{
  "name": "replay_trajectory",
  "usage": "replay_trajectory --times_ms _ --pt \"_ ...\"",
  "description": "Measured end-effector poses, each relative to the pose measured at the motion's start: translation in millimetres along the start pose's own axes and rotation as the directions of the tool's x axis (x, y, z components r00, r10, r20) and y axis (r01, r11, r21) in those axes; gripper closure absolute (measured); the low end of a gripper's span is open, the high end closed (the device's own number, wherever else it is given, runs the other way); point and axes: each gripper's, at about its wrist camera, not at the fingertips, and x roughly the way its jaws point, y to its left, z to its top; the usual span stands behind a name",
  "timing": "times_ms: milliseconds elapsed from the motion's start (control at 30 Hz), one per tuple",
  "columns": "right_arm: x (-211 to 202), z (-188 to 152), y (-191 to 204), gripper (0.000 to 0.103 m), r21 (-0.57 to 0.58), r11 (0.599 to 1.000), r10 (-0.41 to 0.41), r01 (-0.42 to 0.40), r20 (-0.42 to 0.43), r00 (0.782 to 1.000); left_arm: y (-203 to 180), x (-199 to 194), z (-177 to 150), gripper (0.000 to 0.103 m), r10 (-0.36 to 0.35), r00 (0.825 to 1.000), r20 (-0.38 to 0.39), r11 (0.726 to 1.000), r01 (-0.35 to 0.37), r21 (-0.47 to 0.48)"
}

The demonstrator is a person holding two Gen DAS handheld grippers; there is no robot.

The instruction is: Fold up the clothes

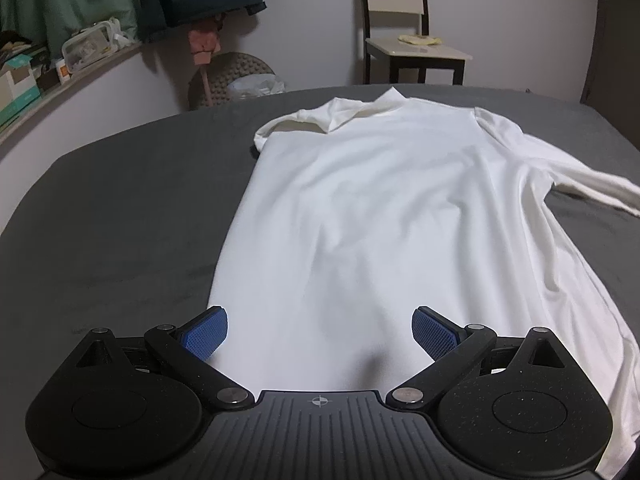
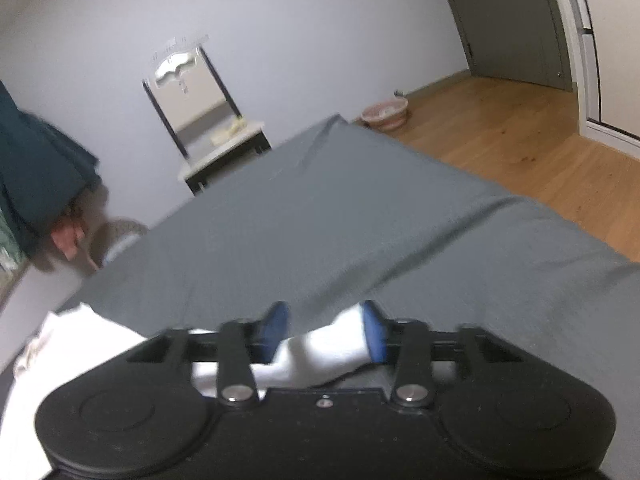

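**White shirt spread flat on the grey bed**

I see the white long-sleeved shirt point(image 1: 384, 208) lying face-down or face-up, I cannot tell which, on the grey bed cover point(image 1: 120, 220), collar away from me toward the chair point(image 1: 404, 32). One sleeve is folded in near the collar; the other stretches out to the right. The body lies mostly smooth with soft ripples.

My left gripper point(image 1: 320, 330) hovers over the hem, tilted downward, jaws spread wide with nothing between them. My right gripper point(image 2: 324, 330) is rolled and blurred; a white sleeve end point(image 2: 320, 352) sits between its blue pads, jaws partly apart. I cannot tell whether the pads press it.
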Motion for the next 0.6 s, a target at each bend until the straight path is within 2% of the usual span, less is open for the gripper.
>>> replay_trajectory --times_ms 33,67,133,267,400,467,600 --pt "2 0 3 0.089 -0.039 0.999 -0.004 0.002 -0.029 1.0 -2 0 0 0.004 0.001 1.0 -0.002 1.0 -0.001 0.007" --pt "3 0 7 0.096 -0.079 0.997 -0.008 0.003 -0.056 0.998 -3 1 0 0.004 0.002 1.0 -0.004 1.0 -0.002 0.015" --pt "-12 -5 14 0.097 -0.162 0.987 -0.002 -0.007 -0.054 0.999 -6 -1 -1 0.004 0.005 1.0 -0.002 1.0 -0.005 0.03" --pt "-44 -12 35 0.099 -0.241 0.967 0.087 -0.087 -0.01 0.996 -7 -7 -2 0.004 0.007 1.0 0.008 0.999 -0.008 0.043" --pt "-89 -18 63 0.099 -0.313 0.931 0.21 -0.188 0.038 0.977 -7 -12 -3 0.004 0.005 1.0 0.021 0.999 -0.006 0.041" --pt "-111 -17 76 0.099 -0.307 0.916 0.292 -0.258 0.067 0.954 -7 -14 -4 0.004 0.004 1.0 0.025 0.999 -0.005 0.041" --pt "-116 -2 72 0.099 -0.159 0.956 0.275 -0.247 0.183 0.944 -6 -14 -6 0.004 0.006 1.0 0.023 0.999 -0.007 0.045"
